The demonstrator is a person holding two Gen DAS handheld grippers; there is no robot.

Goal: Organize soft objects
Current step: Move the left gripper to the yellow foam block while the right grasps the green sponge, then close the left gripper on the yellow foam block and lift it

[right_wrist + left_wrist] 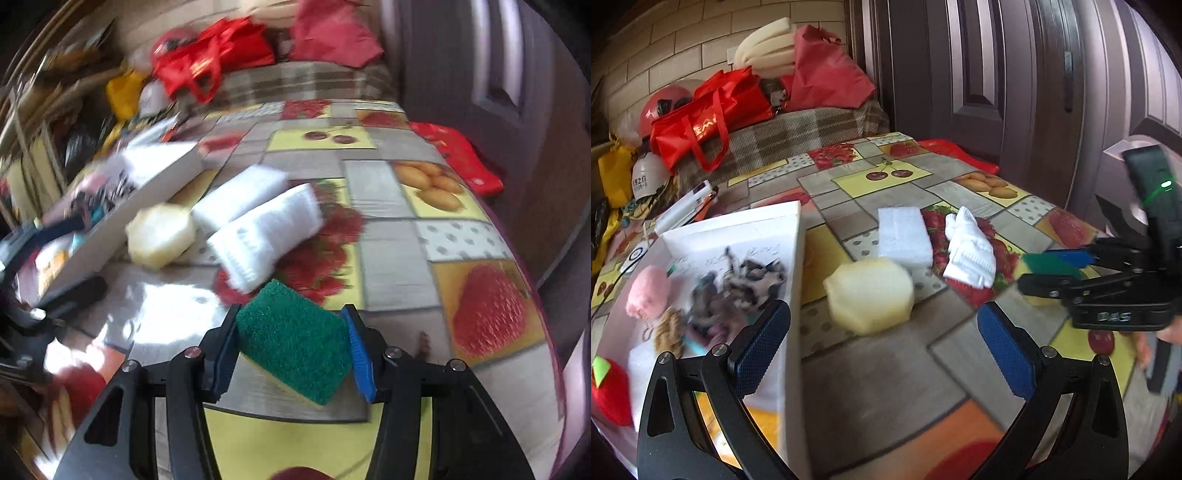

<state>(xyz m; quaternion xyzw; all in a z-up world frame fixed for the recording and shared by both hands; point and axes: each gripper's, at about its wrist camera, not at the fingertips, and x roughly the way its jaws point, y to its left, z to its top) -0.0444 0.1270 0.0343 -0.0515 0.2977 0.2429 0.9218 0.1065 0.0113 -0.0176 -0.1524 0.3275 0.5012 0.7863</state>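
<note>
The right tongs [291,354] are clamping the green scouring sponge [295,347], presumably bound for the white box [790,258] at nine o'clock; the left tongs [882,350] are gaping wide, holding nothing, nearing the yellow sponge [870,295].

"DAS" on the right gripper [1056,271] body, gold lettering on red bag [709,114] unreadable

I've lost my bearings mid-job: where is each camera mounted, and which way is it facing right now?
Left wrist: rides the left claw, open and empty, looking down the fruit-print table at the yellow foam block, beside the white box; the right claw enters at right.
Right wrist: rides the right claw, closed on a green sponge, facing the same table.
Shared: foam block, white box, red bag.
</note>
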